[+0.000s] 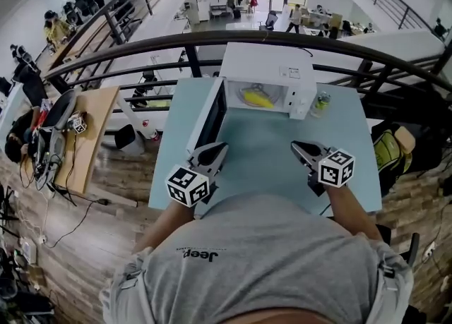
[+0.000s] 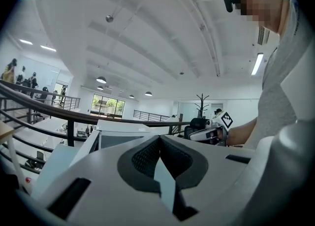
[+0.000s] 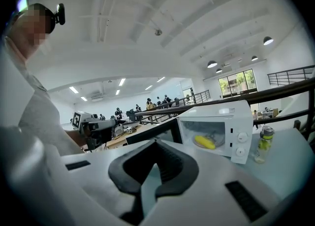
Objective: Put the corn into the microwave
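The yellow corn cob (image 1: 256,98) lies inside the white boxy microwave (image 1: 268,68), so the placing looks done. Its dark-windowed door (image 1: 212,114) stands open. Your left gripper (image 1: 222,147) and right gripper (image 1: 296,145) hover nearby, jaws together, empty.

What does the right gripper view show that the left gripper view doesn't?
Only the right gripper view: the yellow corn lying inside the open microwave, a bottle beside it, and the left tool. Only the left gripper view: a coat stand in the background and the right tool. Both: the microwave, the dark railing and the person's grey shirt.
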`<state>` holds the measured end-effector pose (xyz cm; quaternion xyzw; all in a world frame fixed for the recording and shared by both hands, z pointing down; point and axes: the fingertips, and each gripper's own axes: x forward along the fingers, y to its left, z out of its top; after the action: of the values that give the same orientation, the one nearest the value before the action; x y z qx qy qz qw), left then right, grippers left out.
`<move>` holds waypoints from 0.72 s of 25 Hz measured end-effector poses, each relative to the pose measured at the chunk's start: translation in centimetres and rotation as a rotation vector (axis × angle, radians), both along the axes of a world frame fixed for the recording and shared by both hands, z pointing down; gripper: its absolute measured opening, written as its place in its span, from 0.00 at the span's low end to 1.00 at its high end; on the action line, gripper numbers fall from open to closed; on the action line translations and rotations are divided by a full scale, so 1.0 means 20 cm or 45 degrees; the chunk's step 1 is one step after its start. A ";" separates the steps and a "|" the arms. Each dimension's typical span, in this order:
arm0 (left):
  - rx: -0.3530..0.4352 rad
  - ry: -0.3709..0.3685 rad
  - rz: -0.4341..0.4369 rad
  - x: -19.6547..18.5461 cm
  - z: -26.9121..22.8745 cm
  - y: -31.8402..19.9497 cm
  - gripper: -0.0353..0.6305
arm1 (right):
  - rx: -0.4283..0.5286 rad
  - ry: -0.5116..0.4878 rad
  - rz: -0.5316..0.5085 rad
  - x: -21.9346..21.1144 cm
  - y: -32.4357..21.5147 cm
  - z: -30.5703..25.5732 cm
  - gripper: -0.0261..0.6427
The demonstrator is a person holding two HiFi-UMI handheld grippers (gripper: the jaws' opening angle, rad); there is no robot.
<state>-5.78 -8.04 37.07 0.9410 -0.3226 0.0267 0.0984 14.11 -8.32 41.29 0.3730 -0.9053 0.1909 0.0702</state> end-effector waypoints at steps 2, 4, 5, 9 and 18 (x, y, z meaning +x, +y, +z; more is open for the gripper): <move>0.006 0.008 0.000 0.03 0.00 0.00 0.08 | -0.002 0.013 -0.003 0.02 0.00 0.00 0.06; 0.008 0.016 -0.006 0.04 0.00 0.00 0.08 | -0.008 0.020 -0.004 0.05 -0.01 0.01 0.07; 0.006 0.019 -0.010 0.05 0.00 0.00 0.08 | -0.010 0.022 -0.006 0.05 -0.01 0.01 0.07; -0.011 0.022 -0.021 0.07 0.03 0.01 0.08 | -0.018 0.037 -0.007 0.09 0.01 0.03 0.07; -0.011 0.008 -0.028 0.07 0.02 0.00 0.08 | -0.011 0.086 -0.042 0.06 0.00 0.06 0.06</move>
<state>-4.39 -7.96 37.39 0.9371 -0.3324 0.0242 0.1038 15.22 -8.30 42.40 0.3639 -0.9076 0.1807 0.1055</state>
